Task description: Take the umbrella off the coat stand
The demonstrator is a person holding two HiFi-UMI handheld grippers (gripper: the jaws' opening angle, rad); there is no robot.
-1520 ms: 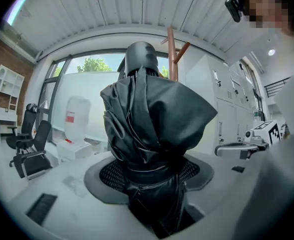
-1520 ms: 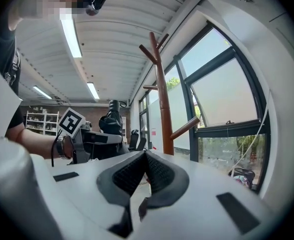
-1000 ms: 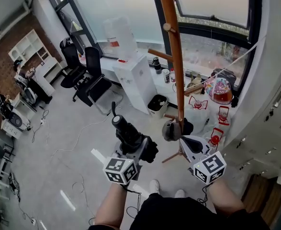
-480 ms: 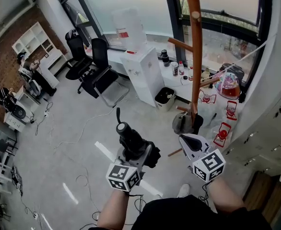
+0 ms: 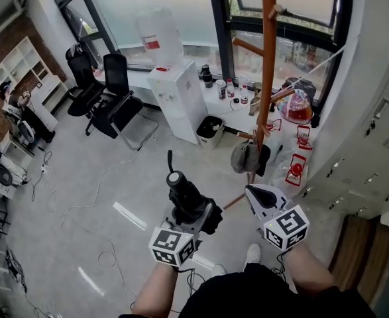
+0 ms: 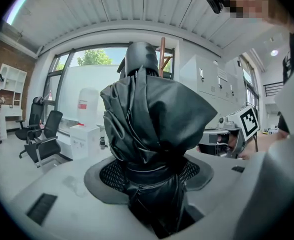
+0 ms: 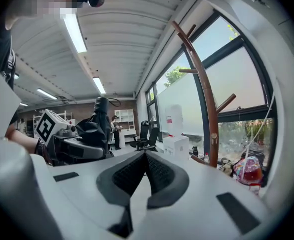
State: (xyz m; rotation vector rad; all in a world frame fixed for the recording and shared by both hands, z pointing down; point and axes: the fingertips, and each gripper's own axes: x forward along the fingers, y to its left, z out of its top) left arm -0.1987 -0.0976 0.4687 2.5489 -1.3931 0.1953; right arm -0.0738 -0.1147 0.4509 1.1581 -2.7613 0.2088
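- Grey floor (image 5: 95,204) of a large office lies underfoot, with a tall window (image 5: 174,5) along the far side.
- At the person's left, the left tool (image 5: 193,212) has its jaws standing wide and clamped on a folded black umbrella (image 5: 181,189).
- The left gripper view shows the ribbed pads (image 6: 115,173) pressing the bundled fabric from both sides, right at its strapped waist.
- The umbrella's rounded end pokes out ahead of the jaws, with a thin cord curling off it. The rest runs back through the left tool towards its marker cube (image 5: 172,246).
- At the person's right, the right tool (image 5: 252,192) has its jaws closed tip to tip with nothing between them. It points towards the foot of the coat stand (image 5: 267,65).
- The umbrella is off the coat stand. It sits out to the stand's left and touches neither the pole nor any peg.
- The coat stand is a brown wooden pole with pegs jutting out at several heights, and a dark bag (image 5: 247,156) hangs low on it.
- Further off, under the window, stand a white water dispenser (image 5: 179,101) and a small bin (image 5: 210,130).
- Two black office chairs (image 5: 118,98) stand to the left of the water dispenser.
- Pale lockers (image 5: 373,151) line the right-hand wall.
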